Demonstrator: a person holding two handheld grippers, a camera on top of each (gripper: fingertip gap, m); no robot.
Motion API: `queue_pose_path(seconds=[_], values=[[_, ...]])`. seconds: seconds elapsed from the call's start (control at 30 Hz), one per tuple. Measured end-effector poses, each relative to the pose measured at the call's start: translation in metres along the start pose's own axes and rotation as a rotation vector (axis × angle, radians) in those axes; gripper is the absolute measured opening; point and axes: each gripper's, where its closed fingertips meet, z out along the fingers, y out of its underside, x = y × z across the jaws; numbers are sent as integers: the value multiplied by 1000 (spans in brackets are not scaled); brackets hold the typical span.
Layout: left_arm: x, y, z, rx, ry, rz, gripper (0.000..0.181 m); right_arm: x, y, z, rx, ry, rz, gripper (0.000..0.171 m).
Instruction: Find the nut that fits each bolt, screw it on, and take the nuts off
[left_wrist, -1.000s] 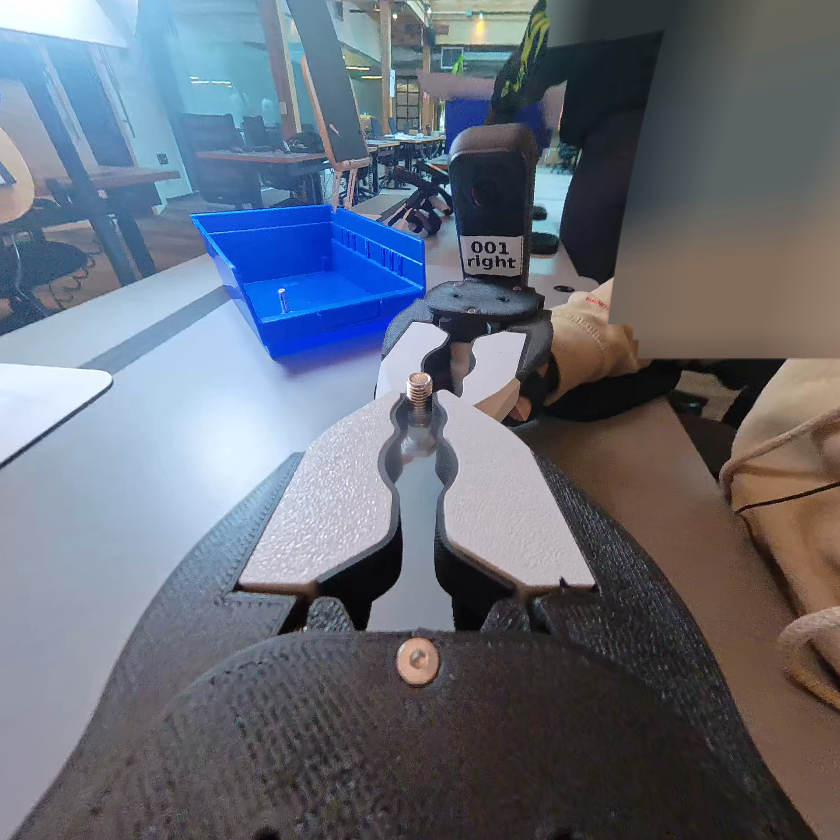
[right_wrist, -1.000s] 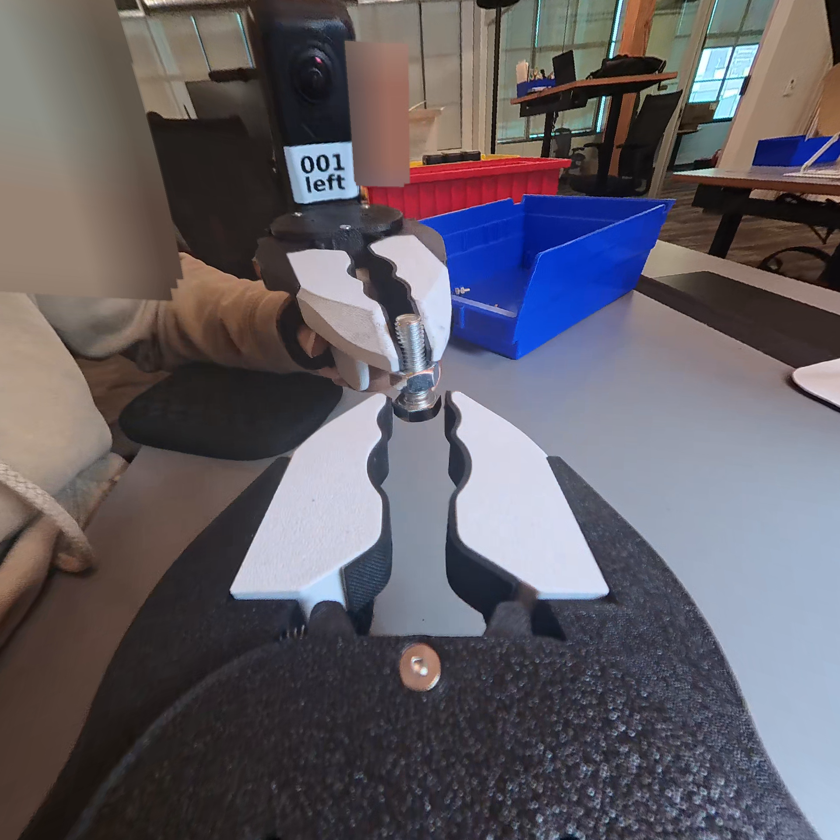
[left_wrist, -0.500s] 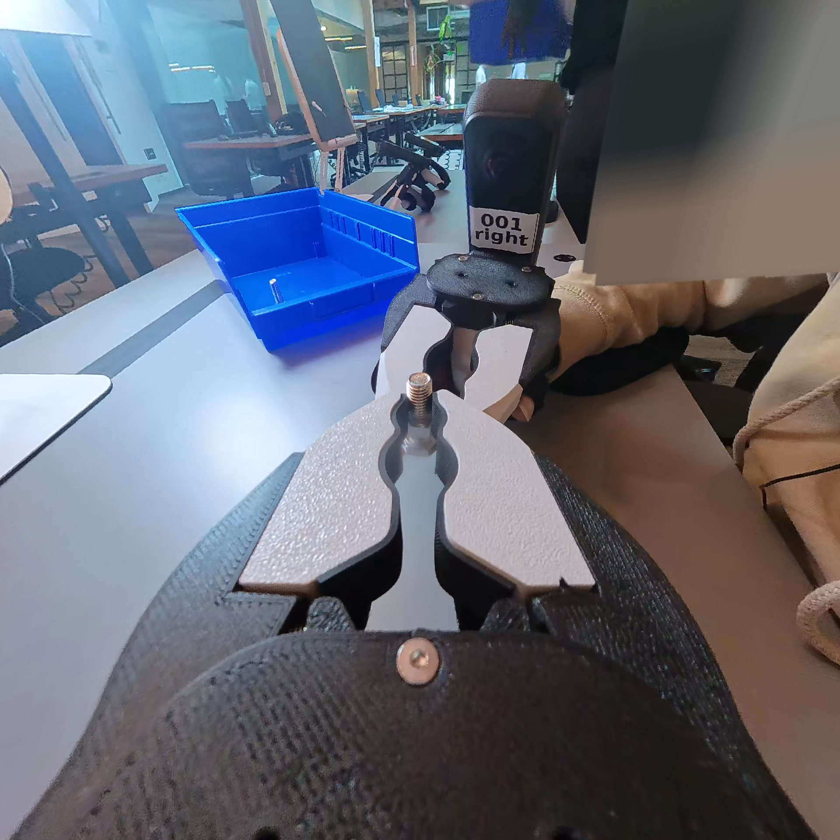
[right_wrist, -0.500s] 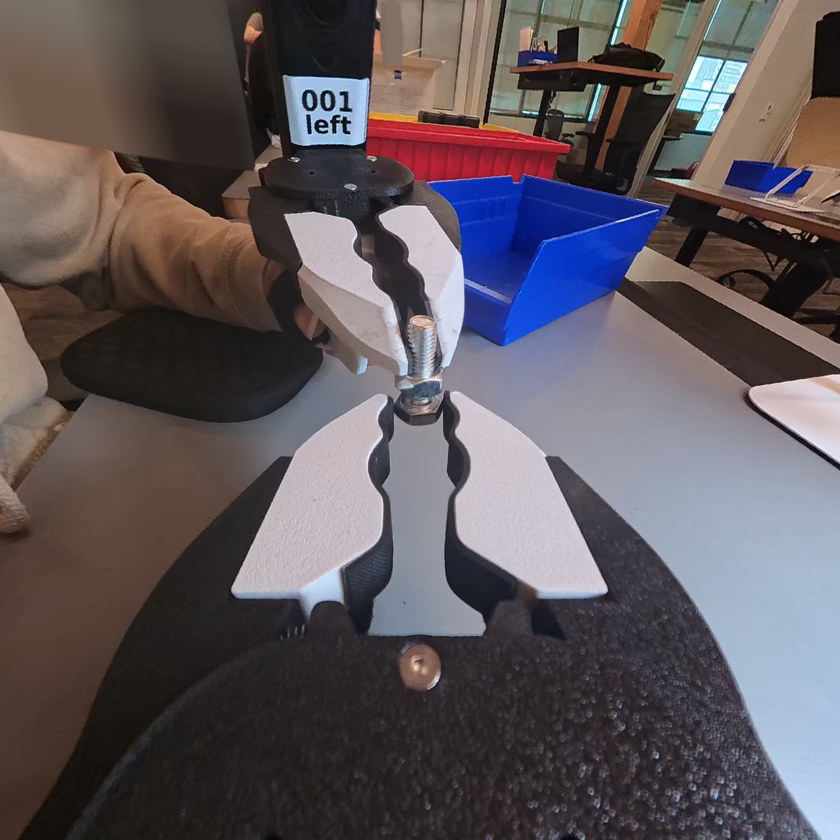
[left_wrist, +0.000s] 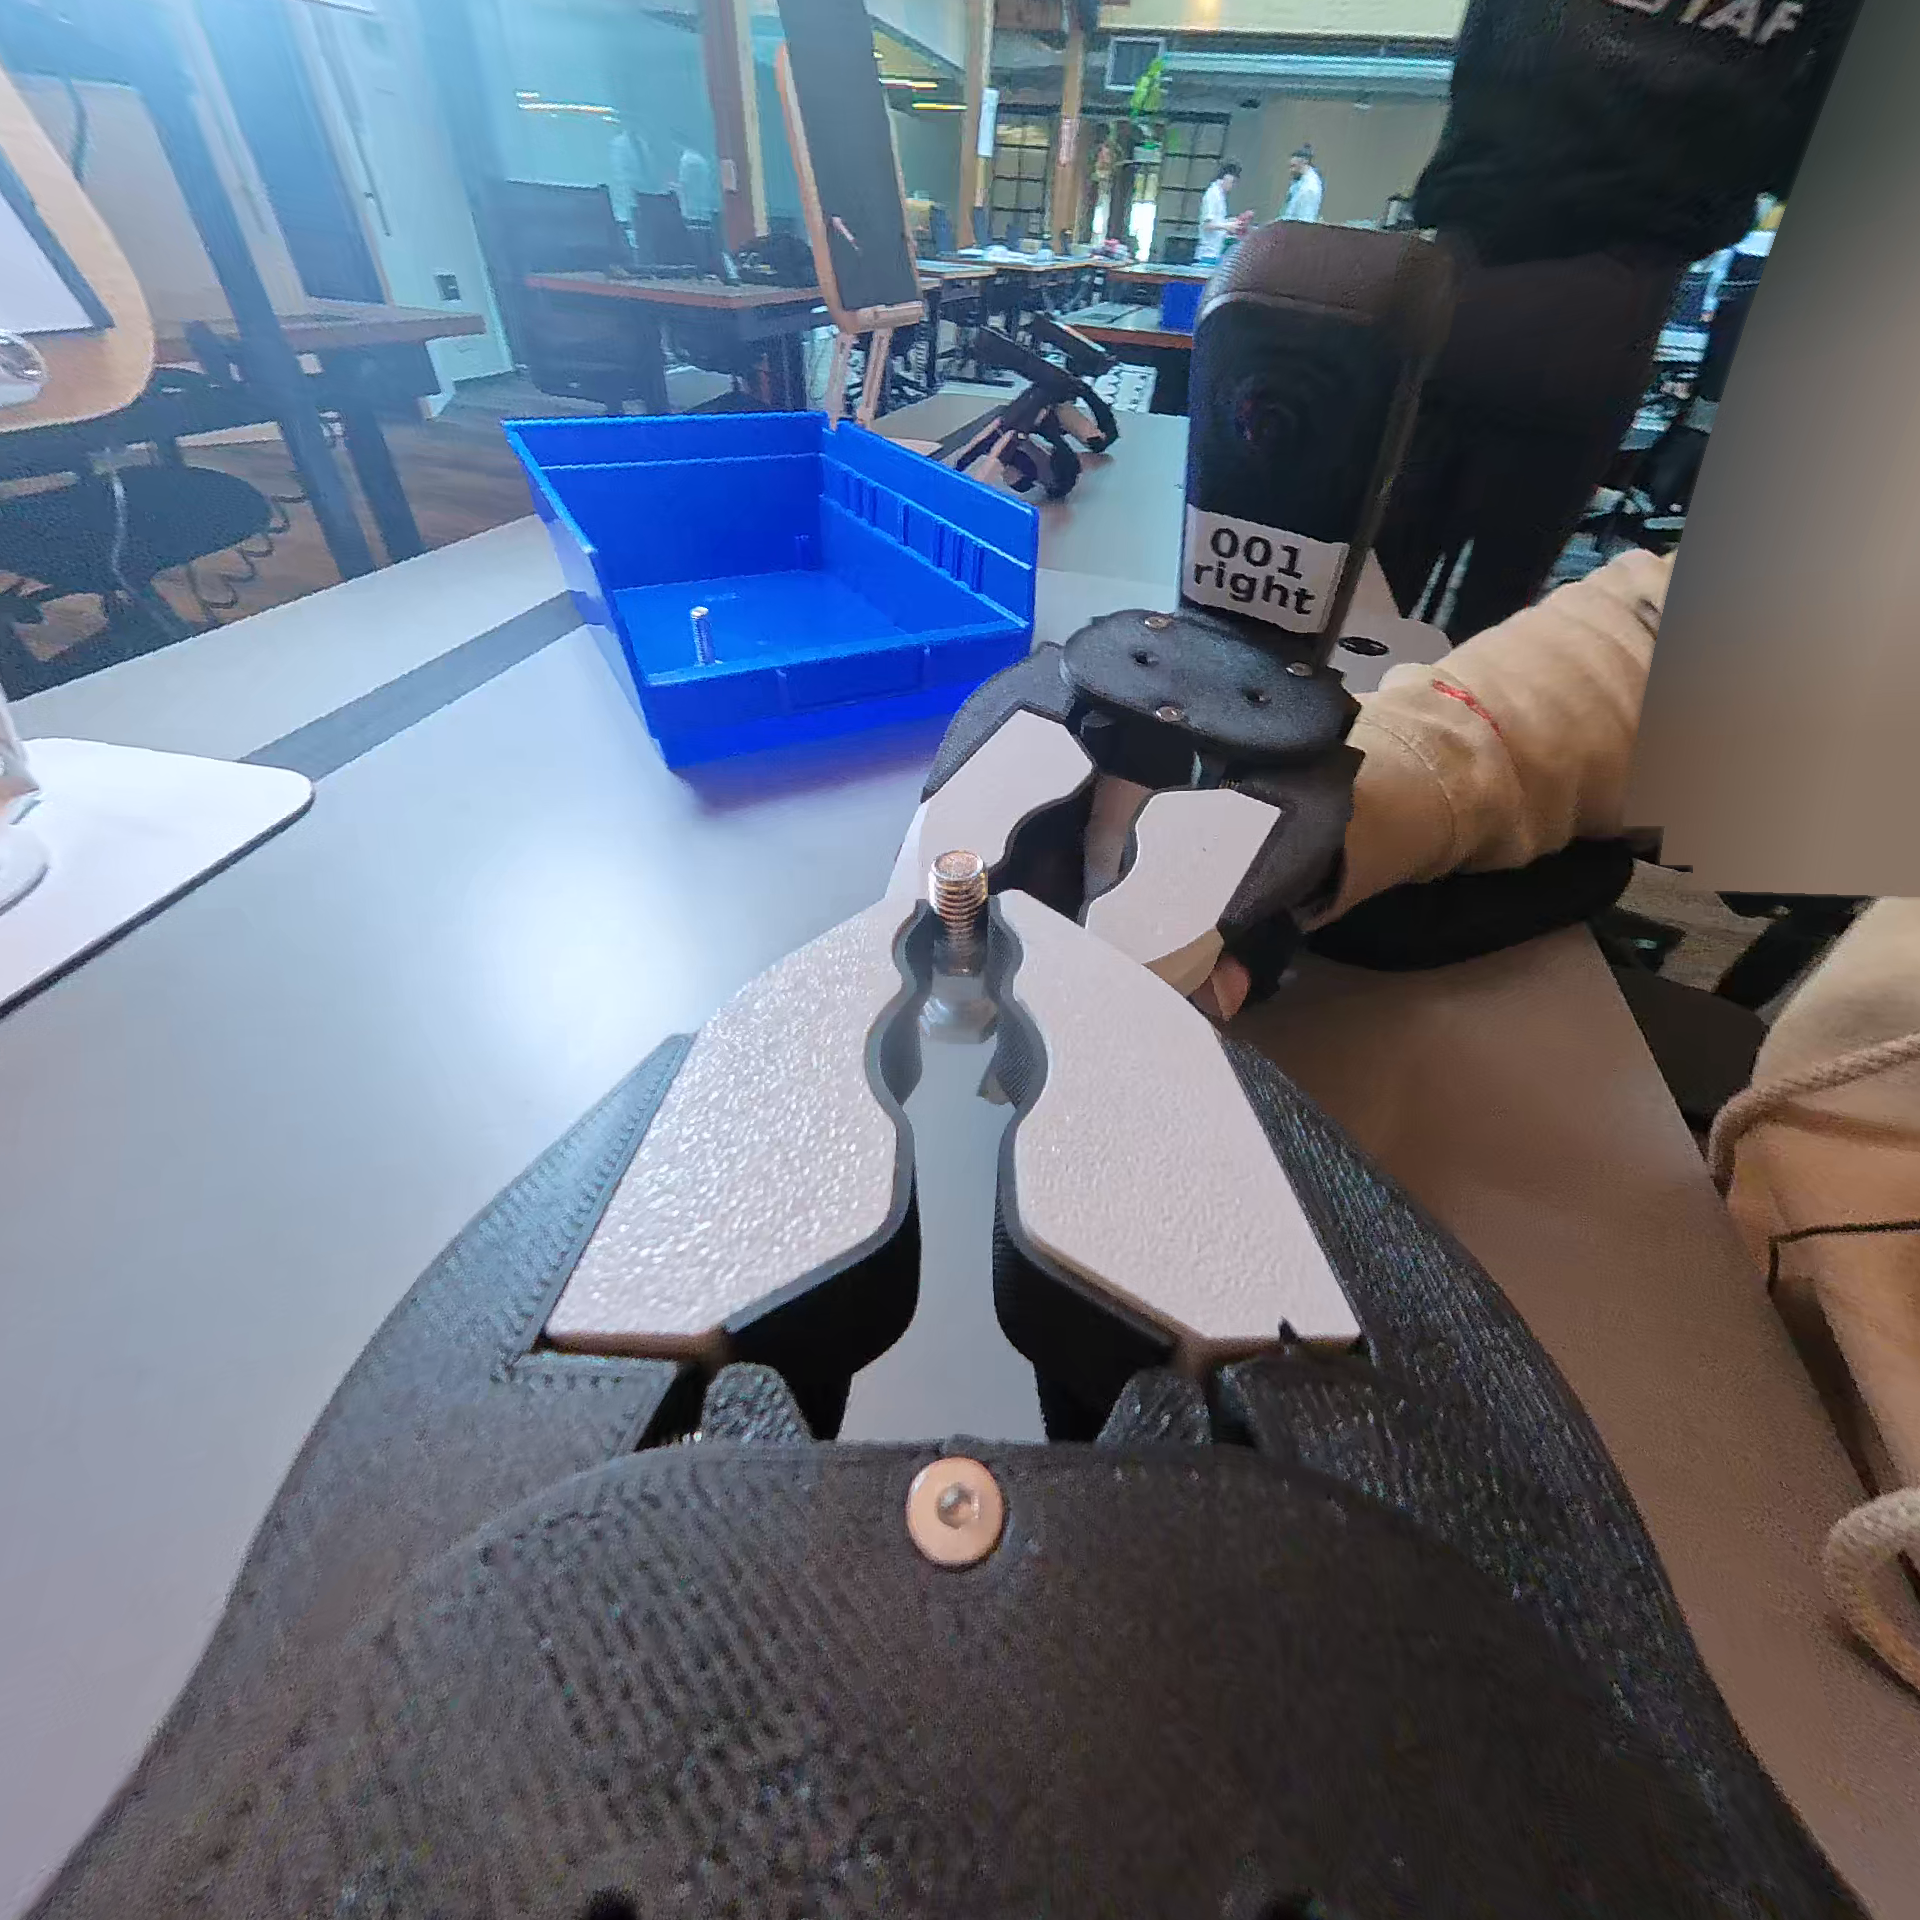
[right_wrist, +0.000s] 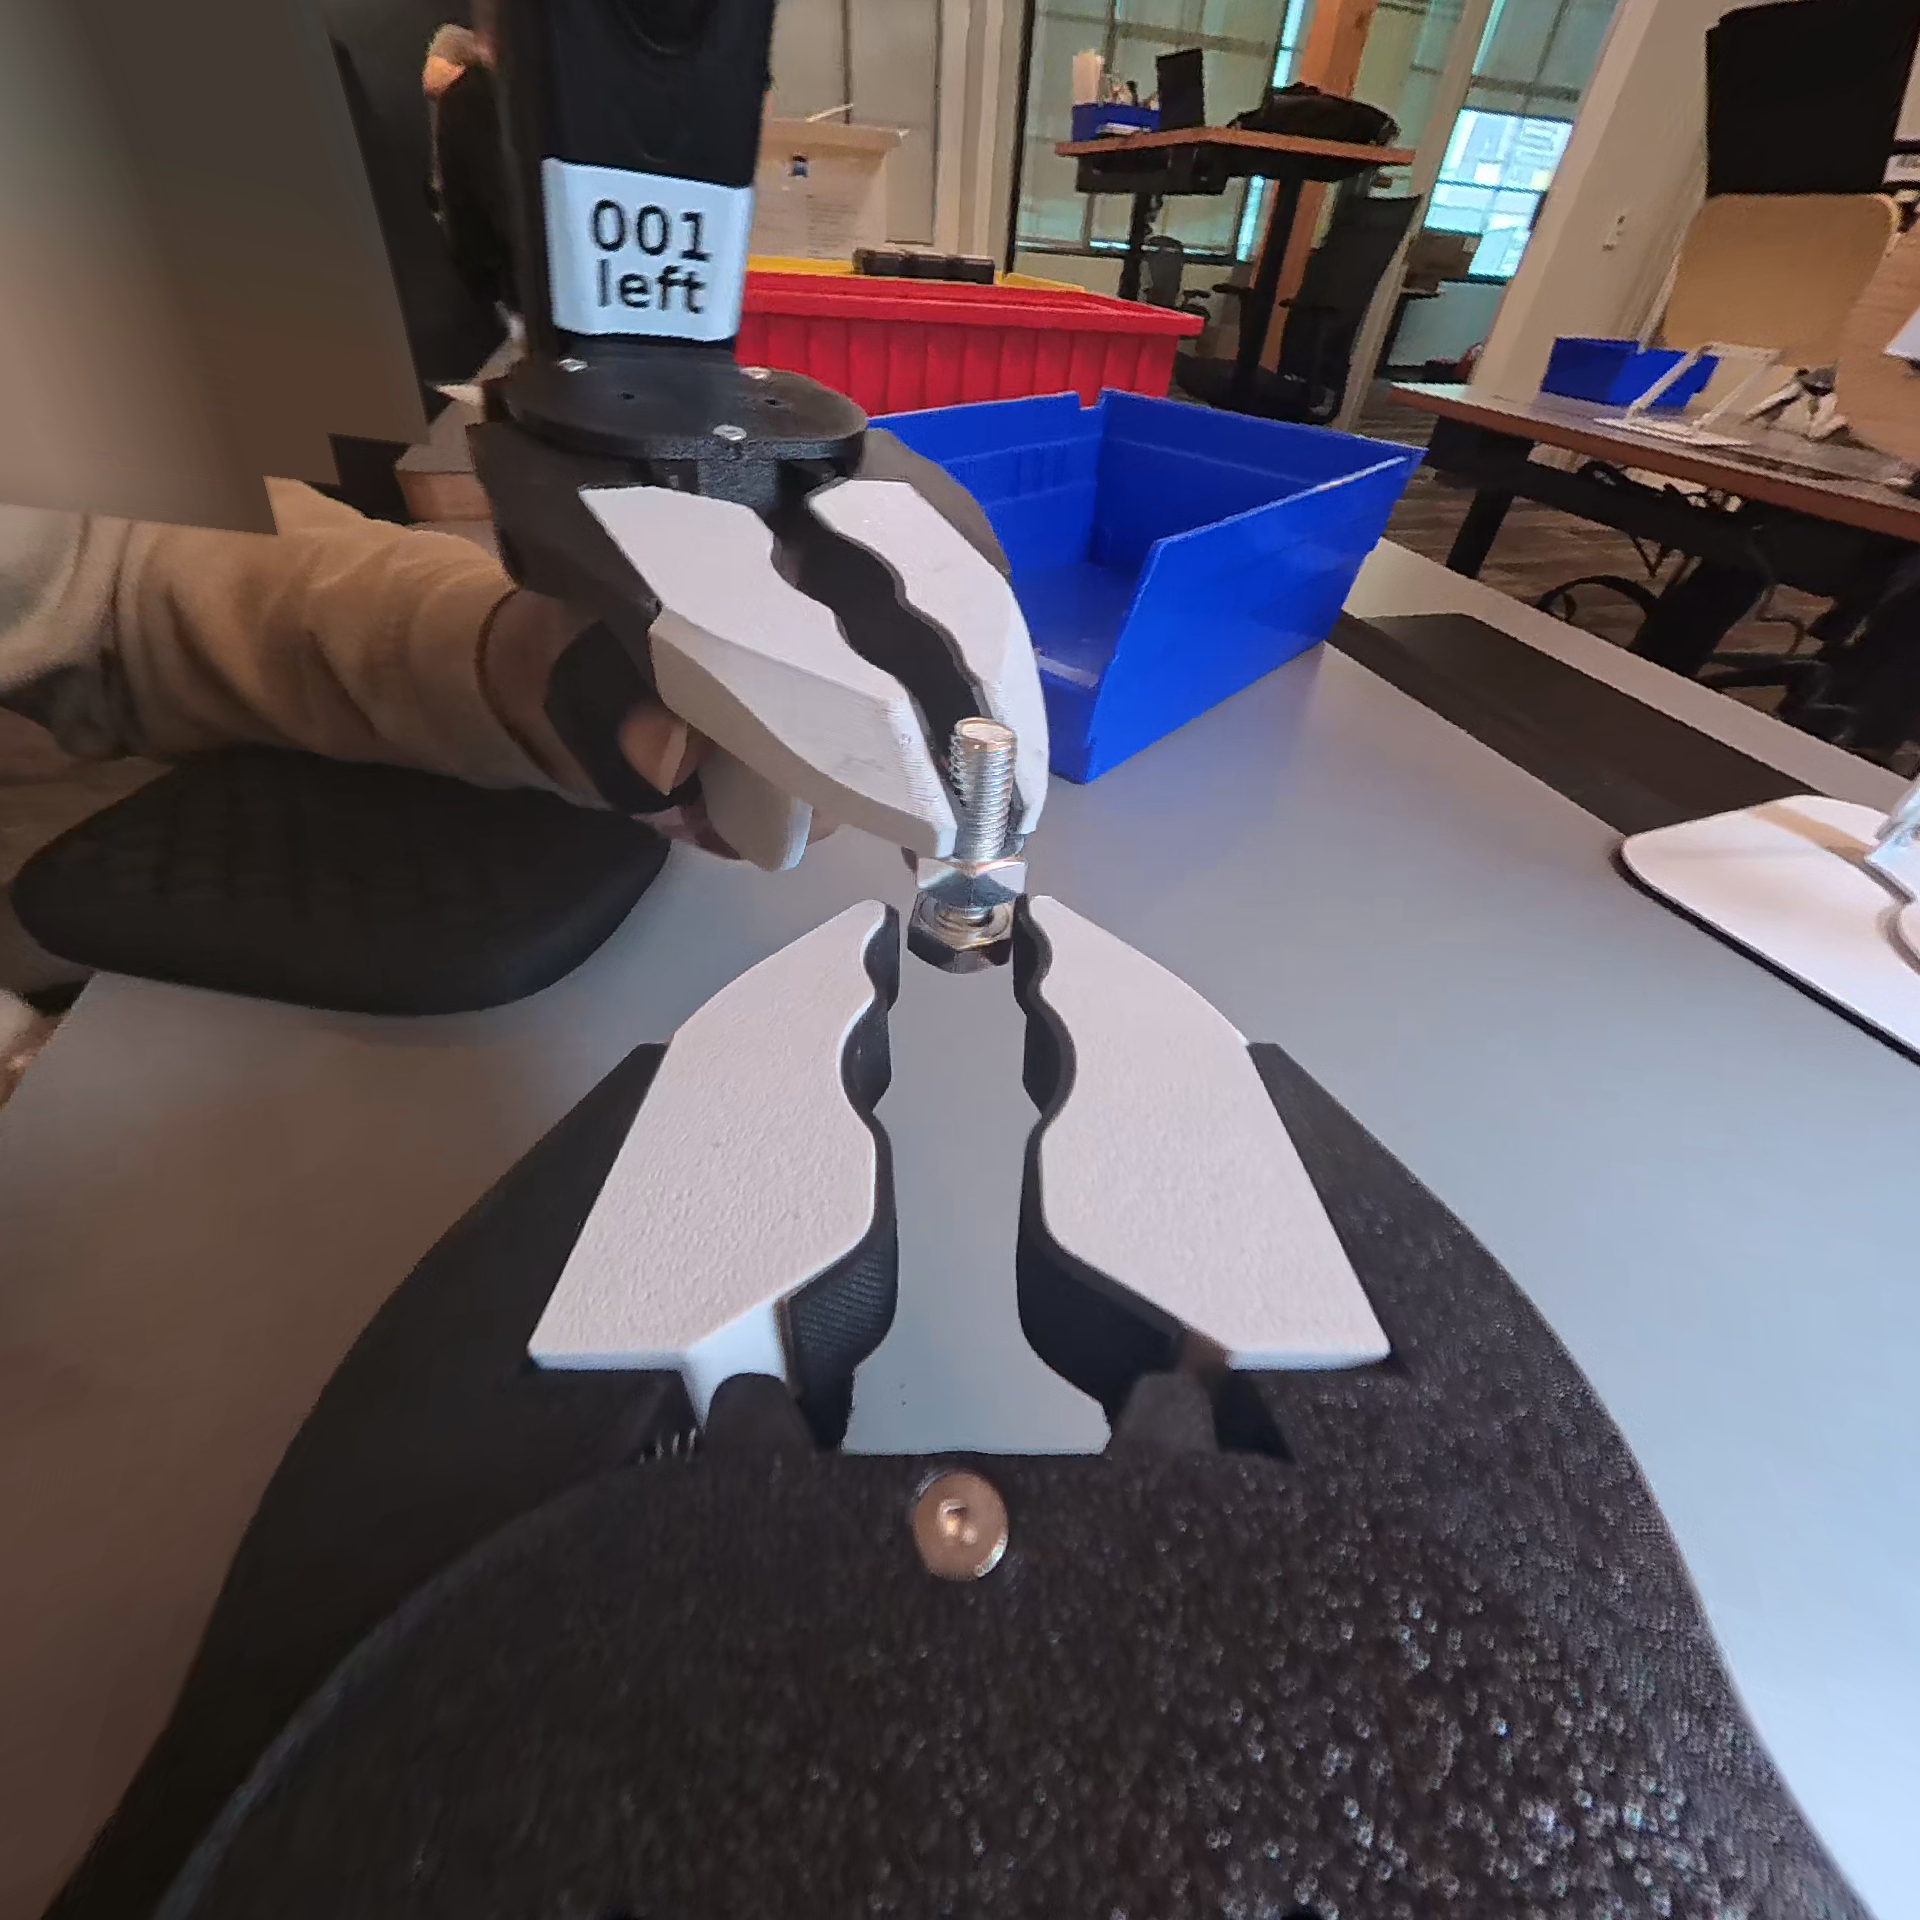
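Keep the bolt (right_wrist: 982, 795) upright and still in the left gripper (left_wrist: 958, 971), and turn only the lower part with the right gripper (right_wrist: 961, 935); any tilt between the two tools would likely bind the thread. In the right wrist view the near jaws stand partly parted, their tips set on either side of a dark hex piece (right_wrist: 958, 935) at the bolt's lower end, which may be the nut or the bolt head; whether they actually pinch it cannot be told, as slim gaps seem to remain. Just above it a bright silver nut (right_wrist: 971, 878) sits on the thread. Beyond, the left gripper's jaws are clamped on the threaded shank, whose flat end pokes out above them. The assembly is held above the grey table (right_wrist: 1351, 935), between the two tools. A firm, square grip on the flats is advisable before rotating. Farther back, a blue bin (left_wrist: 790, 582) rests on the table with a second bolt (left_wrist: 701, 634) standing inside; a red bin (right_wrist: 966, 343) lies behind.
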Motion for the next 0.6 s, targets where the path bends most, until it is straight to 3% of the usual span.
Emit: queue_pose_path(seconds=[0.2,0.37,0.4,0.43,0.5,0.6], values=[[-9,-5,0,14,-123,14,10,11,-6,4,5,117,50,19],[-9,-7,1,39,-109,-6,10,10,-6,2,-9,89,69,18],[-9,-7,1,44,-103,-3,11,10,-6,2,-9,80,71,18],[-10,-11,-1,67,-105,-4,23,10,-5,1,-12,73,77,18],[-16,-20,-10,81,-118,-5,33,13,-4,-3,-17,73,74,18],[-42,-43,-40,85,-199,20,28,22,-6,-14,-14,92,68,18]])
